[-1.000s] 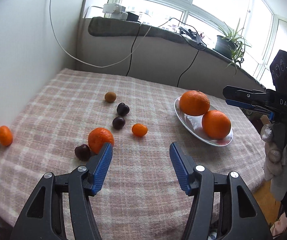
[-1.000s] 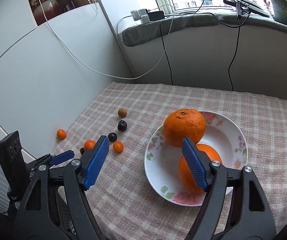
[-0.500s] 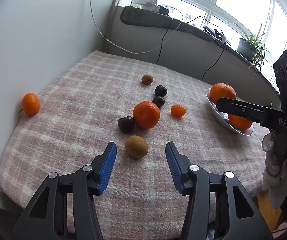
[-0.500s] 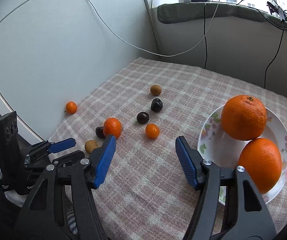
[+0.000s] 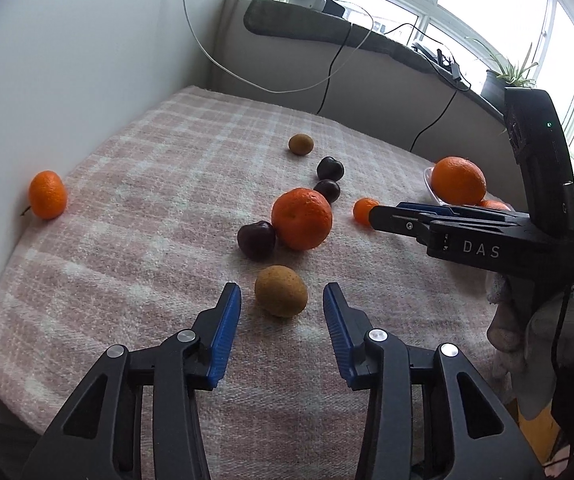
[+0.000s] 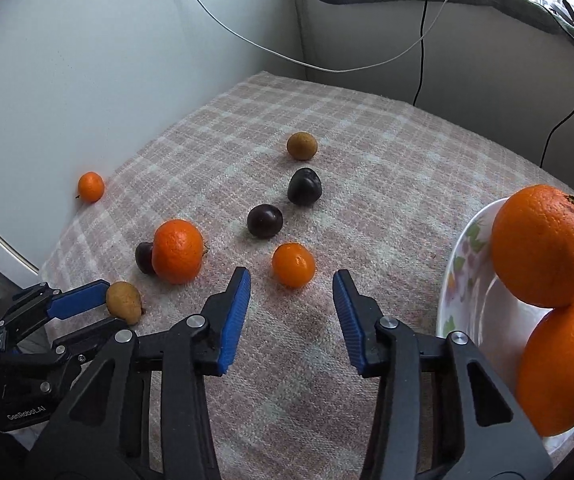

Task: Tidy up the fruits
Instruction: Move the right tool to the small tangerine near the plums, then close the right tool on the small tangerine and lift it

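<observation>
My left gripper is open just short of a brown fruit on the checked cloth; it also shows in the right wrist view, beside the left gripper's blue fingers. Behind it lie a tangerine and a dark plum. My right gripper is open, just short of a small orange fruit. A white floral bowl at the right holds two big oranges.
Two more dark plums and another brown fruit lie farther back. A small orange fruit sits against the left wall. Cables hang down the wall and sill. The table edge is near, below both grippers.
Both grippers have swung left and come lower and closer to the loose fruits. The left now frames the brown fruit, the right the small orange fruit. The bowl has slid to the right edge.
</observation>
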The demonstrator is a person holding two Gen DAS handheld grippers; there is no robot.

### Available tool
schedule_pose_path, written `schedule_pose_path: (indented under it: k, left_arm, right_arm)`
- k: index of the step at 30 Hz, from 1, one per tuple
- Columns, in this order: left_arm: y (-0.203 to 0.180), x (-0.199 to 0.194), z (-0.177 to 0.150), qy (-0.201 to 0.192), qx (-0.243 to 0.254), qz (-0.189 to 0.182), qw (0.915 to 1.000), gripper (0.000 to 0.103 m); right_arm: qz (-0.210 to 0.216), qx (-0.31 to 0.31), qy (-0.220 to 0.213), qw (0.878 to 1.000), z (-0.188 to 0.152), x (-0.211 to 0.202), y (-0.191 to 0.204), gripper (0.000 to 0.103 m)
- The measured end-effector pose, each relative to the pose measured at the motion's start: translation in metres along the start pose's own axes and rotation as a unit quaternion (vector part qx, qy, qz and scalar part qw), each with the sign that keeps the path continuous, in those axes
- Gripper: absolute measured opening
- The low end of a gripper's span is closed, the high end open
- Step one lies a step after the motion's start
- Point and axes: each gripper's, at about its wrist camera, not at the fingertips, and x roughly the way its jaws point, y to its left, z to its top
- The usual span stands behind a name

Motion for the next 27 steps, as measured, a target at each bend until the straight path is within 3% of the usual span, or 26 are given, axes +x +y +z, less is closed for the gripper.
schedule_pose_path:
  k: [5, 10, 12, 27]
  left_arm:
    - [0.003, 0.004, 0.0, 0.003, -0.002, 0.003, 1.0, 0.037]
    - [0.005, 0.005, 0.001, 0.002, -0.002, 0.002, 1.0, 0.035]
    - [0.004, 0.006, 0.002, 0.001, 0.0, -0.001, 1.0, 0.03]
    - [0.005, 0.007, 0.003, -0.005, -0.005, -0.004, 1.0, 0.027]
  right_arm:
    - [-0.003, -0.001, 0.004, 1.0, 0.002, 0.009, -0.002, 0.04]
    - [-0.004, -0.012, 0.012, 1.0, 0.004, 0.017, 0.002, 0.031]
    - [-0.004, -0.013, 0.015, 1.0, 0.004, 0.02, 0.002, 0.026]
    - [-0.005, -0.016, 0.004, 1.0, 0.005, 0.016, 0.003, 0.024]
